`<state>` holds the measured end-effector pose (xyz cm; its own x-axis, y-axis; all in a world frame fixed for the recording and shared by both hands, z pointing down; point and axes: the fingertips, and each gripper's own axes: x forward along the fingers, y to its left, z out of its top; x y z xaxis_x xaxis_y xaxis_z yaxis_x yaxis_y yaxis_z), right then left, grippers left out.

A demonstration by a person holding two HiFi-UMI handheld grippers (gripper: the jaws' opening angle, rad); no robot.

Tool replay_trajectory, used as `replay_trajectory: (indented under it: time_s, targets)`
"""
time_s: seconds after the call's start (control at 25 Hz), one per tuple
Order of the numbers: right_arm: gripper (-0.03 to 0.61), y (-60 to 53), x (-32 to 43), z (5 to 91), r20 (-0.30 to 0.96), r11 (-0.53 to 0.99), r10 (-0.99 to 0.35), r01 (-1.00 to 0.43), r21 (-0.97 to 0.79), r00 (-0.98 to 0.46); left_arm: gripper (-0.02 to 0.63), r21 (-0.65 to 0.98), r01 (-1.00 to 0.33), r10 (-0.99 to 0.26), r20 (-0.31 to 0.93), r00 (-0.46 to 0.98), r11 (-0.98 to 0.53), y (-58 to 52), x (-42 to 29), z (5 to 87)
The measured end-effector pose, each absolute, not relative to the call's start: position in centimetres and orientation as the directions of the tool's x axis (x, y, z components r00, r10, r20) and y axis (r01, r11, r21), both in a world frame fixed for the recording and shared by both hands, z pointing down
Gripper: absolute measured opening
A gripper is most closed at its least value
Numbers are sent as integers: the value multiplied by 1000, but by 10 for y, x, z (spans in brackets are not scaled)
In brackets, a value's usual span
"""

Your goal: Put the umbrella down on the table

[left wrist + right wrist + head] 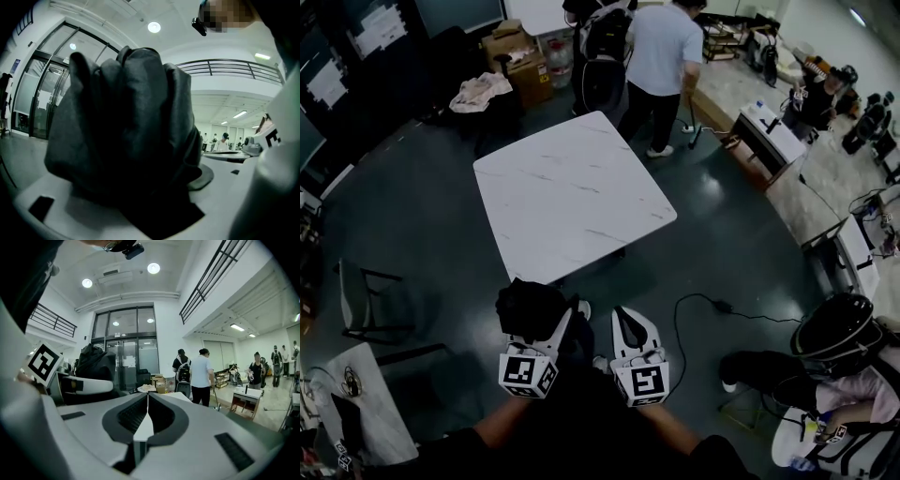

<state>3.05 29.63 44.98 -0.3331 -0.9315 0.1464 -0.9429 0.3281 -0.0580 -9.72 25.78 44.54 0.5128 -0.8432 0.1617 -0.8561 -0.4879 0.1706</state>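
A dark green floor [722, 234] spreads under a high, bright hall with glass doors and a railed balcony. Nearest, held low in front of the person, the left claw [553, 328] pinches a folded black umbrella [126, 126]. The crumpled fabric bulges up between its white jaws and fills most of the left gripper view. Just beside it on its right, the right claw [147, 401] has its jaws pressed together with nothing between them.

To the right of the right claw a black cable [703, 305] loops across the floor, and further right a seated person [834, 375] wears a dark helmet. Left of the left claw stands a chair [366, 300].

Ahead of both claws, and apart from them, is the white marble-patterned table [572, 192], its top bare. The umbrella is in the air short of it. Beyond the table's far edge a person in a white shirt [661, 56] stands facing away, with cardboard boxes [520, 61] to the left.
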Motion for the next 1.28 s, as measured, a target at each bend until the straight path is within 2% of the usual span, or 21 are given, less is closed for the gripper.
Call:
replay_trajectory:
  time_s: [0.4, 0.96, 1.28]
  targets:
    - [17, 199, 68, 441, 213, 251, -945, -968, -12, -248, 368, 211, -816, -804, 160, 572, -538, 155, -70, 444]
    - [17, 51, 44, 441, 275, 265, -928, -964, 18, -250, 368, 287, -756, -736, 199, 647, -588, 11, -72, 469]
    - [17, 6, 40, 449, 317, 250, -922, -967, 45, -224, 368, 319, -728, -702, 213, 679, -607, -50, -69, 493]
